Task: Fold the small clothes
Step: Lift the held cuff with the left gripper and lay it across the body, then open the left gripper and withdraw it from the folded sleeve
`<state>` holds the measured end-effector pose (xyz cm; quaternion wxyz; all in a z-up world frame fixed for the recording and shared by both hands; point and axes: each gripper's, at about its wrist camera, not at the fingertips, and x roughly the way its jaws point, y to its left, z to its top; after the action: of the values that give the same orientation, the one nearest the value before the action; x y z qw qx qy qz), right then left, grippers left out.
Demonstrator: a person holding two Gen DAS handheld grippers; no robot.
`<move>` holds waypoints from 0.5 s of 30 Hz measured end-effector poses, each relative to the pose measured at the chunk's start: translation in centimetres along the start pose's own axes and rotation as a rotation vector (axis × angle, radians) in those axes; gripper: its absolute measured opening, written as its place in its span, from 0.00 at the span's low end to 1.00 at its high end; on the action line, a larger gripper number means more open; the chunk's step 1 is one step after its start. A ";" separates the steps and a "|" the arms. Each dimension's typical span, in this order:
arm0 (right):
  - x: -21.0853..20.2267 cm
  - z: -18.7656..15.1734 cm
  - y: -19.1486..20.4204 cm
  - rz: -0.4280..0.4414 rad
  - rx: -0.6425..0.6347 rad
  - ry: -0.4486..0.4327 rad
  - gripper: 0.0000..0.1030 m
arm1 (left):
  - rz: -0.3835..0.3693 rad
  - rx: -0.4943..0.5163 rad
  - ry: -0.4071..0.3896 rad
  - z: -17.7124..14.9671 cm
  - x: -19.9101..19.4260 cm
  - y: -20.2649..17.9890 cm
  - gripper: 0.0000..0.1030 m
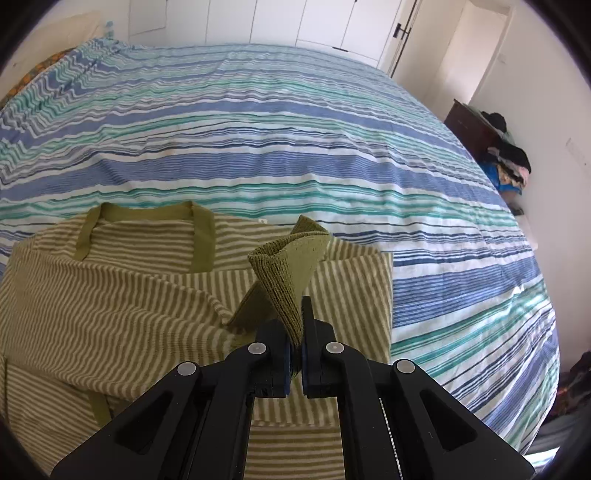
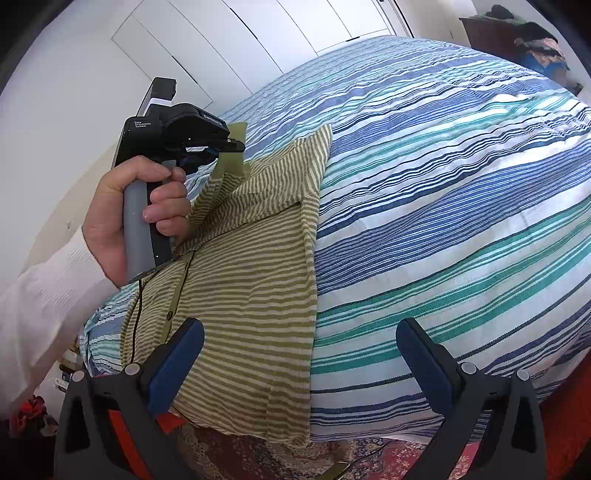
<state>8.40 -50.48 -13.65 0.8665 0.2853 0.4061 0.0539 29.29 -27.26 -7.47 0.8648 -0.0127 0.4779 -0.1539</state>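
An olive-and-cream striped top [image 1: 122, 288] lies on the striped bed cover, neckline away from me. My left gripper [image 1: 295, 332] is shut on its plain olive sleeve cuff [image 1: 288, 266] and holds it lifted above the body of the top. In the right wrist view the top [image 2: 251, 280] lies along the bed's near-left edge, its hem hanging over. The left gripper [image 2: 225, 147], held by a hand, pinches the cuff [image 2: 232, 158] at the far end. My right gripper [image 2: 299, 365] is open and empty, just above the hem area.
The blue, green and white striped bed cover [image 1: 295, 129] fills most of both views. White wardrobe doors [image 1: 332, 22] stand behind the bed. A dark dresser with piled clothes [image 1: 498, 147] stands at the right. A patterned red rug [image 2: 369, 458] lies below the bed edge.
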 end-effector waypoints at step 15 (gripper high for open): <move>0.1 0.8 -1.5 -0.061 0.076 -0.018 0.99 | -0.080 0.030 -0.006 -5.1 -6.2 5.8 0.82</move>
<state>8.81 -52.04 -14.11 0.8599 0.3058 0.4085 0.0095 23.45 -19.39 -6.07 0.8595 -0.0191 0.4718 -0.1955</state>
